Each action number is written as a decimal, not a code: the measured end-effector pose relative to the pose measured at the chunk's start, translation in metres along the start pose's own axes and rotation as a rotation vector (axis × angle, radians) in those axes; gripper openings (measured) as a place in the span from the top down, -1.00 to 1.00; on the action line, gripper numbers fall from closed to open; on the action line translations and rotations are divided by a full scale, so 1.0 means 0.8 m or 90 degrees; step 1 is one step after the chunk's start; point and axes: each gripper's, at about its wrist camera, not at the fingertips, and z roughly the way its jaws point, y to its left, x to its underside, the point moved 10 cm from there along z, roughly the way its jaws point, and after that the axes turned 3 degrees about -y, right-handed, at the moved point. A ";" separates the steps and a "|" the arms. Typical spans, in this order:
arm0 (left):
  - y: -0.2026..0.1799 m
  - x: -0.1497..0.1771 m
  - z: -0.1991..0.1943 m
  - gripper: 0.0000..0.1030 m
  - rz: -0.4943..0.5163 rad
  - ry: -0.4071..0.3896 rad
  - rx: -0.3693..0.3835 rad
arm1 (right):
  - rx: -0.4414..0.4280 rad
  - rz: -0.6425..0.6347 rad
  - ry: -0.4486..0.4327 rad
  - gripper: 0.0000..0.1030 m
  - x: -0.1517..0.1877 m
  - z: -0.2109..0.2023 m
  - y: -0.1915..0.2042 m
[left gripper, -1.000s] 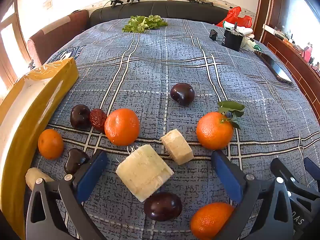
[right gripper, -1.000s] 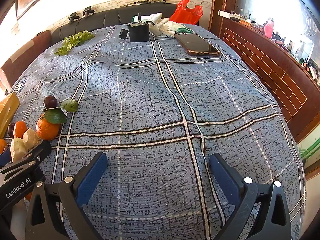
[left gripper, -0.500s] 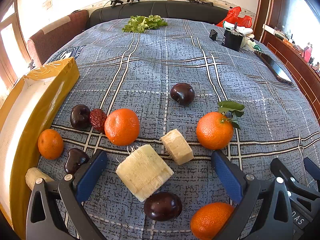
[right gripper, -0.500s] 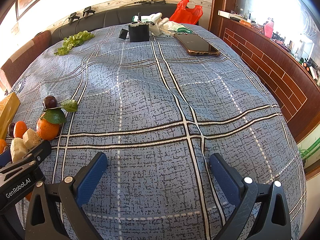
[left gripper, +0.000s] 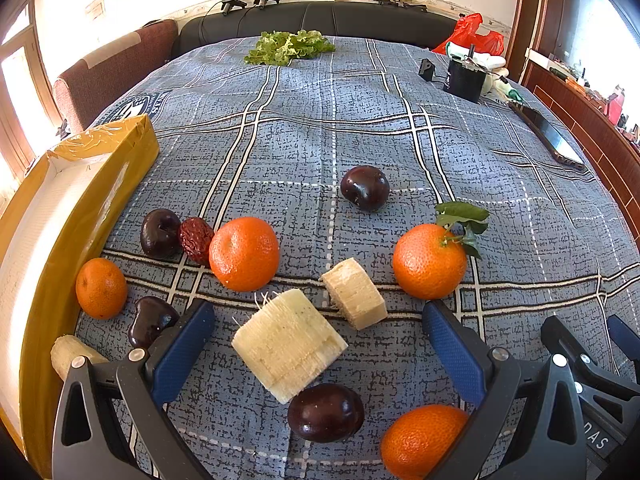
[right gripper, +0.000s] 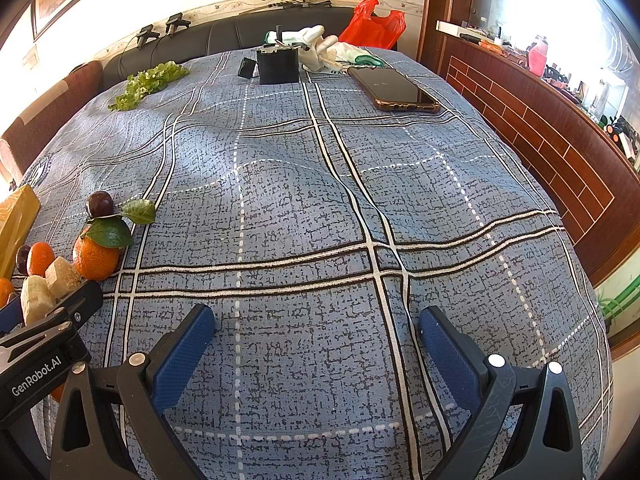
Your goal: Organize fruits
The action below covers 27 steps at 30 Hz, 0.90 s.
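Note:
Fruit lies scattered on the blue plaid cloth in the left wrist view. My left gripper (left gripper: 316, 326) is open and empty, low over a large pale sugarcane chunk (left gripper: 289, 344), with a smaller chunk (left gripper: 354, 294) just beyond. Several oranges lie around: a middle orange (left gripper: 244, 253), a leafy orange (left gripper: 429, 261), a small orange (left gripper: 101, 288) by the box, and a near orange (left gripper: 420, 440). Dark plums (left gripper: 365, 188) (left gripper: 325, 412) (left gripper: 160, 233) and a red date (left gripper: 195, 234) lie among them. My right gripper (right gripper: 316, 324) is open and empty over bare cloth, right of the fruit (right gripper: 96, 258).
A long yellow box (left gripper: 60, 216) with a white inside lies along the left. Lettuce (left gripper: 290, 46), a black holder (left gripper: 464, 80), a phone (right gripper: 394, 90), white gloves (right gripper: 320, 50) and a red bag (right gripper: 374, 20) sit at the far end. A brick-patterned wooden ledge (right gripper: 560, 152) runs along the right.

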 end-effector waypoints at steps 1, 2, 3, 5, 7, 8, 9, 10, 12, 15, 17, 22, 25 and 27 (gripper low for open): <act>0.000 0.000 0.000 -1.00 0.000 0.000 0.000 | 0.000 0.000 0.000 -1.00 0.000 0.000 0.000; 0.000 0.000 0.000 -1.00 0.000 0.000 0.000 | 0.000 0.000 0.000 -1.00 0.000 0.000 0.000; 0.000 0.000 0.000 -1.00 0.000 0.000 0.000 | 0.000 0.000 0.000 -1.00 0.000 0.000 0.000; 0.000 0.000 0.000 -1.00 0.000 0.000 0.000 | 0.000 0.000 0.000 -1.00 0.000 0.000 0.000; 0.000 0.000 0.000 -1.00 0.000 0.000 0.000 | 0.000 0.000 0.000 -1.00 0.000 0.000 0.000; 0.000 0.000 0.000 -1.00 0.000 0.000 0.000 | 0.000 0.000 0.000 -1.00 0.000 0.000 0.000; 0.000 0.000 0.000 -1.00 0.000 0.000 0.000 | 0.000 0.000 0.000 -1.00 0.000 0.000 0.000; 0.000 0.000 0.000 -1.00 0.000 0.000 0.000 | 0.000 0.000 0.000 -1.00 0.000 0.000 0.000; 0.000 0.000 0.000 -1.00 0.000 0.000 0.000 | 0.000 0.000 0.000 -1.00 0.000 0.000 0.000; 0.000 0.000 0.000 -1.00 0.000 0.000 0.000 | 0.000 0.000 0.000 -1.00 0.000 0.000 0.000; 0.000 0.000 0.000 -1.00 0.002 0.005 0.002 | -0.001 0.001 0.000 -1.00 0.000 0.000 0.000; -0.004 0.008 -0.002 -1.00 0.033 0.040 0.024 | -0.012 -0.006 0.003 -1.00 0.002 0.000 0.000; -0.007 0.012 -0.005 -1.00 0.058 0.051 0.044 | -0.016 -0.012 0.021 -1.00 0.004 -0.003 0.000; -0.010 0.019 -0.012 -1.00 0.075 0.057 0.060 | -0.015 -0.014 0.037 -1.00 0.005 -0.003 0.002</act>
